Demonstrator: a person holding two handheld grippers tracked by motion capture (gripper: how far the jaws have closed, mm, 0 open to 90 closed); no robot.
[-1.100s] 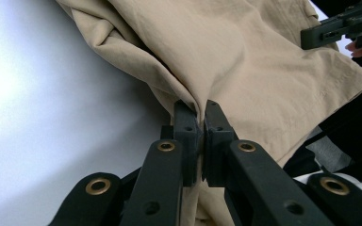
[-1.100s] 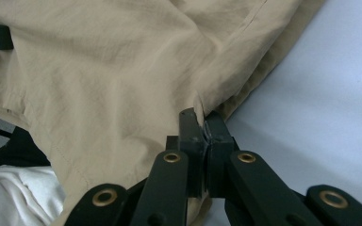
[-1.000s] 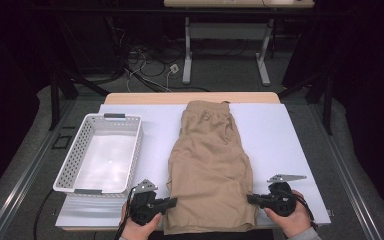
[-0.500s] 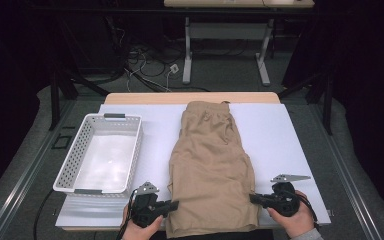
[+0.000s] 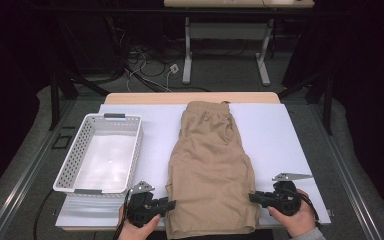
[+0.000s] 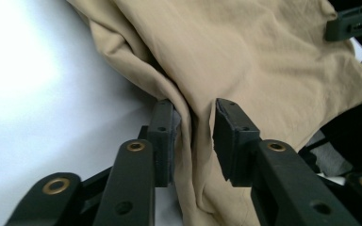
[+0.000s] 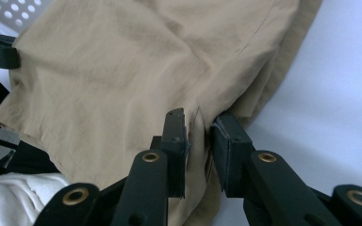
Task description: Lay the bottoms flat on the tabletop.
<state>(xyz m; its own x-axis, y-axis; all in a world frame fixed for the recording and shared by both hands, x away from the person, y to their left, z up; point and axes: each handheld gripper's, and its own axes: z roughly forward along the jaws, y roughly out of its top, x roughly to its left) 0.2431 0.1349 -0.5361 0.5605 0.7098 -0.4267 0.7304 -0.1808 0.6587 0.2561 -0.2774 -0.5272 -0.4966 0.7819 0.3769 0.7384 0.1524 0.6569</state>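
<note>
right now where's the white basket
In the high view the white basket sits on the table's left side, just left of the tan shorts and beyond the left gripper.

Plain tan shorts (image 5: 210,170), white perforated basket (image 5: 75,165), black grippers.

The room is dark, with black drapes (image 5: 365,75) closing in the right side and deep shadow at the left. The floor (image 5: 220,82) is grey carpet, strewn with cables (image 5: 145,57) at the far left. A second table (image 5: 230,4) stands at the far end on white legs (image 5: 186,50). The near tabletop (image 5: 190,98) shows a wooden far edge under a white sheet (image 5: 275,135), brightly lit from above.
</note>
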